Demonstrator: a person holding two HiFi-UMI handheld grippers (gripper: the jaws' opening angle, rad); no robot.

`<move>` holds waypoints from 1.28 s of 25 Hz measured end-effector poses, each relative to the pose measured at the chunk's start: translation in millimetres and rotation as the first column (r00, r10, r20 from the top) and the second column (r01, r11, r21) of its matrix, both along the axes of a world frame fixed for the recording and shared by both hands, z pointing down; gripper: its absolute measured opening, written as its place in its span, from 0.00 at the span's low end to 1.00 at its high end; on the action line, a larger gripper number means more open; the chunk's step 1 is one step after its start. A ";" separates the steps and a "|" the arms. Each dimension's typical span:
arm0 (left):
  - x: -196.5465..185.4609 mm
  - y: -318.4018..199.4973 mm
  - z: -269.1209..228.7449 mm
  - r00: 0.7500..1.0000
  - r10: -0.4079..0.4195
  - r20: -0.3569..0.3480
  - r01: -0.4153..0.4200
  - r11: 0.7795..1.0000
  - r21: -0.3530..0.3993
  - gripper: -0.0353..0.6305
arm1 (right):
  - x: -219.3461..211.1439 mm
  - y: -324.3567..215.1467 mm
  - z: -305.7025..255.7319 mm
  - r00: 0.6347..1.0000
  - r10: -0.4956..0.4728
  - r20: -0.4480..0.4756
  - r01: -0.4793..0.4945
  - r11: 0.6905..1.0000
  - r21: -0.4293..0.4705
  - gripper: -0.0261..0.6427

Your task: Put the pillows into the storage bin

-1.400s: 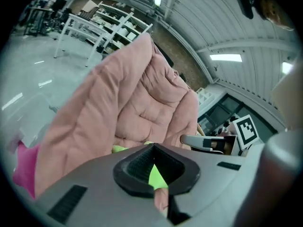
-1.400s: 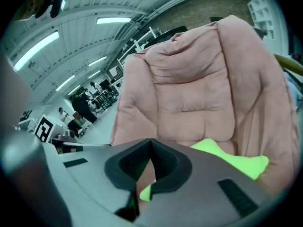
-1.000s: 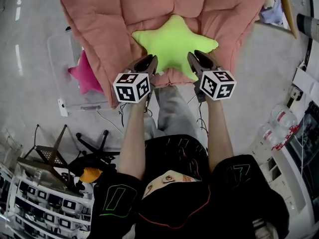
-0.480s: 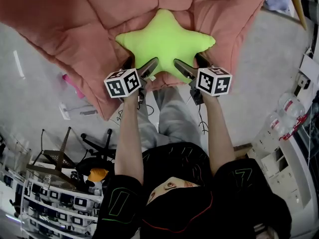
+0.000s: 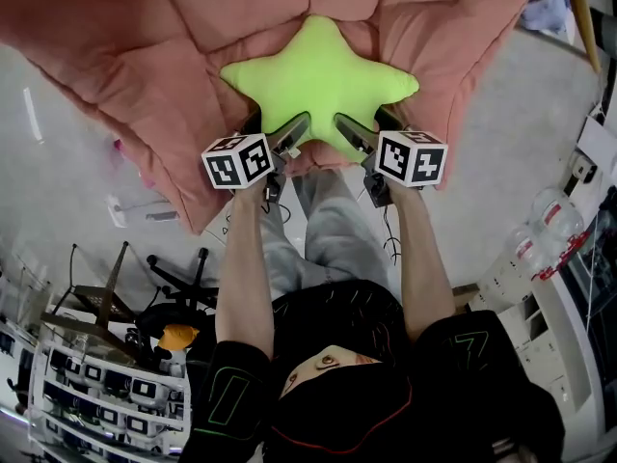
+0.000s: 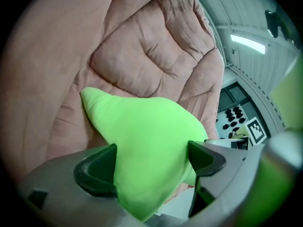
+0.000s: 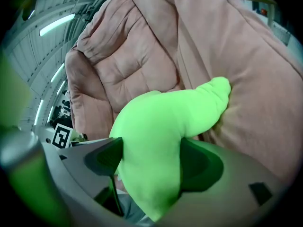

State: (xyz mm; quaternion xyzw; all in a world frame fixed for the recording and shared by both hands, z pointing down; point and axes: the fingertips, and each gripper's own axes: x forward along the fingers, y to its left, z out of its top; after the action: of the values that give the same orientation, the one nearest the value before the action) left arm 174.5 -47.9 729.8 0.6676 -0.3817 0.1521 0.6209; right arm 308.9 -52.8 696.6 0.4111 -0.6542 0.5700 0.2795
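Note:
A lime-green star pillow (image 5: 318, 77) lies on a pink quilt (image 5: 145, 46). My left gripper (image 5: 275, 123) straddles the star's lower left arm. The jaws are closing, and in the left gripper view the pillow (image 6: 147, 136) fills the gap between both pads of the gripper (image 6: 151, 162). My right gripper (image 5: 368, 123) takes the lower right arm the same way. Its jaws are closing too, with the pillow (image 7: 161, 122) squeezed between the pads of the gripper (image 7: 151, 157). A sliver of a magenta pillow (image 5: 121, 149) and a clear bin's edge (image 5: 135, 208) show under the quilt's left side.
The quilt hangs over its support on the left and right. A black chair base (image 5: 183, 278) and a rack of small items (image 5: 96, 394) stand at lower left. Bottles (image 5: 540, 239) and white shelving are at the right. The person's legs are below the grippers.
Both grippers have moved forward from in front of the star, and their jaws have spread and now sit round its two lower arms. The quilt now hides most of the bin and the magenta pillow.

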 end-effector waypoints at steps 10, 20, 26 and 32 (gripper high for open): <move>-1.9 -12.5 -60.3 0.998 -0.046 0.053 0.037 0.988 0.150 0.72 | 1.2 -14.9 -54.0 0.999 0.029 0.041 -0.036 0.983 0.178 0.56; -27.1 -22.5 -161.0 0.993 -0.072 0.092 0.038 0.945 0.325 0.73 | -20.4 -22.8 -147.3 0.995 0.014 0.097 -0.048 0.930 0.364 0.56; -67.7 -20.5 -220.2 0.983 -0.159 0.093 0.108 0.905 0.411 0.73 | -59.5 -31.6 -202.8 0.989 -0.075 0.129 0.008 0.889 0.458 0.56; -144.5 7.1 -263.9 0.947 -0.303 0.110 0.218 0.854 0.473 0.73 | -138.6 -24.6 -243.0 0.960 -0.226 0.167 0.109 0.848 0.518 0.56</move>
State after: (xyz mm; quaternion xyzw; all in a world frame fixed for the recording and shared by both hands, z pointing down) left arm 30.0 -40.8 466.0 0.7194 -0.5482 0.0325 0.4252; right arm 170.4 -77.4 453.6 0.3447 -0.8407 0.3946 0.1366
